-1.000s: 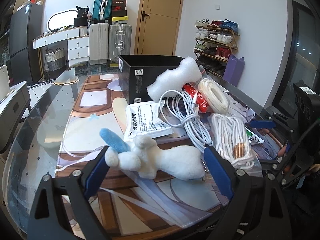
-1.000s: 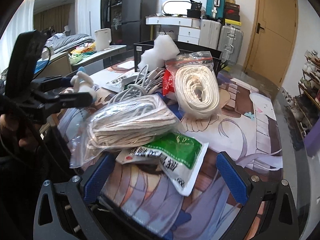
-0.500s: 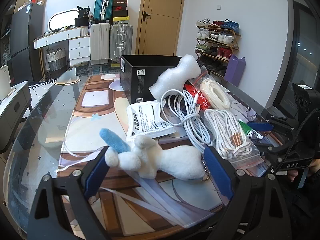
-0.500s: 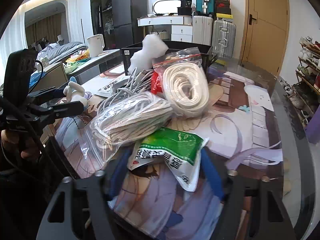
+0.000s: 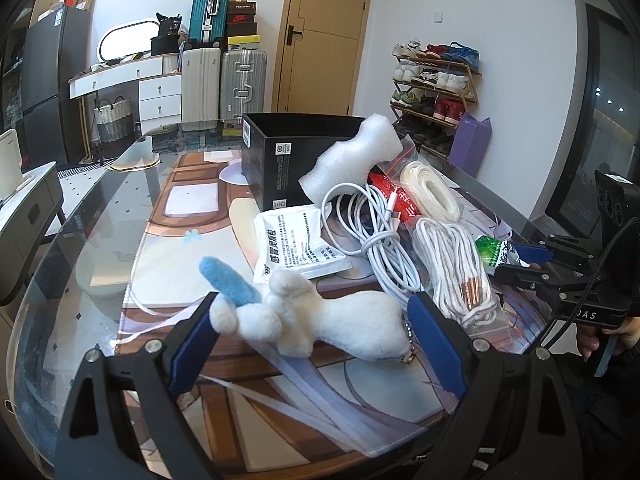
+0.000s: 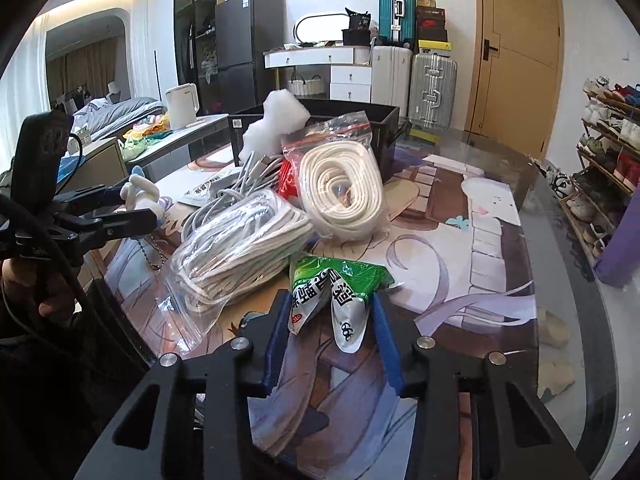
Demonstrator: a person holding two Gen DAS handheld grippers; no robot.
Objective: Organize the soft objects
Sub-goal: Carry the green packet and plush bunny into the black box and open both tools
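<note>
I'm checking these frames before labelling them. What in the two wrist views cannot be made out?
- Inside of the black box: hidden by its own walls and the white foam in both views.
- Plush toy in the right wrist view: mostly covered by the left tool.
- Green packet in the left wrist view: partly hidden by the right tool.
- Print on the white packet: too small to read.
</note>
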